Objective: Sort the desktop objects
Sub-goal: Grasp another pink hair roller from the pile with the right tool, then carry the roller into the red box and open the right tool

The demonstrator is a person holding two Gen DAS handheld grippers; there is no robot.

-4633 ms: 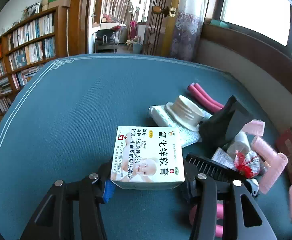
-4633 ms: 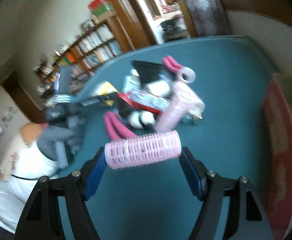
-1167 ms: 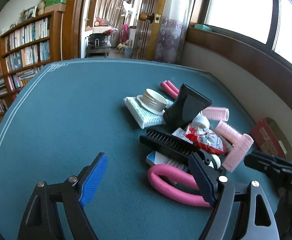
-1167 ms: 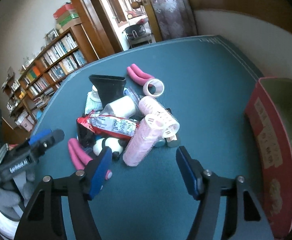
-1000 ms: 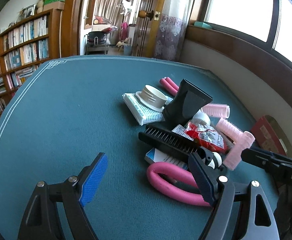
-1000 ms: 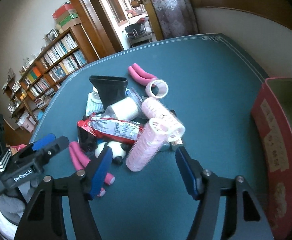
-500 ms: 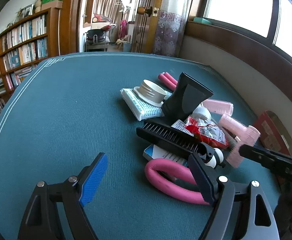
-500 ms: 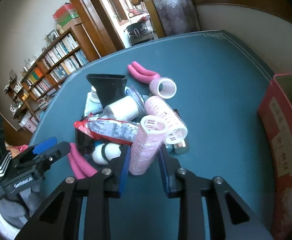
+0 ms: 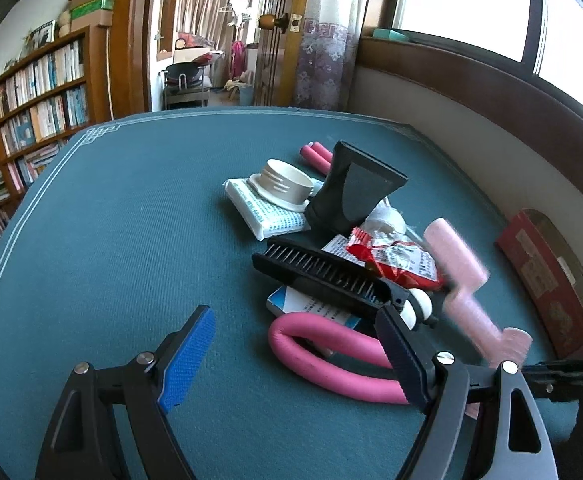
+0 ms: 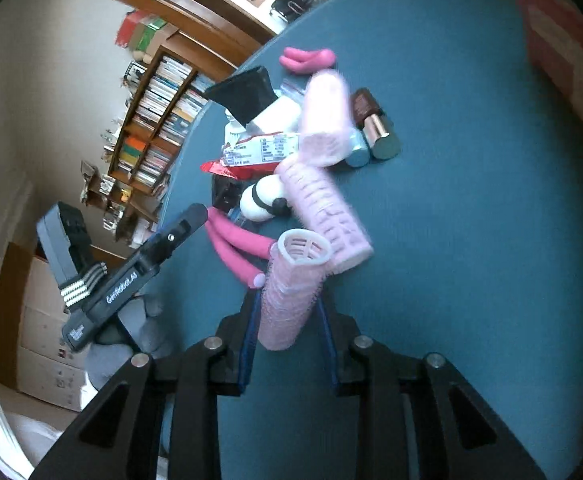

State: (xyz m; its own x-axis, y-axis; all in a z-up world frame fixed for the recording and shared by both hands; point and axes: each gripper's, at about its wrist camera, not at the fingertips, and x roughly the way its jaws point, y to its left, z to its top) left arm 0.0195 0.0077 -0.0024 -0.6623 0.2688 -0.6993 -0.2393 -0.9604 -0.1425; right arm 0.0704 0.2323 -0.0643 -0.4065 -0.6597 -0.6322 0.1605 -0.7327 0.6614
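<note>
Right gripper [image 10: 287, 312] fingers clenched on a pink hair roller [image 10: 293, 288]; left gripper [image 9: 295, 356] fingers released.

The roller stands between the right fingers, its open end pointing away from them, just above the teal tabletop [image 10: 471, 220], with another pink roller [image 10: 323, 208] just beyond its tip. The left fingers are spread over bare tabletop, the bent pink foam curler [image 9: 331, 356] lying beside the right-hand finger [image 9: 401, 356] and a black comb [image 9: 323, 276] just beyond.
</note>
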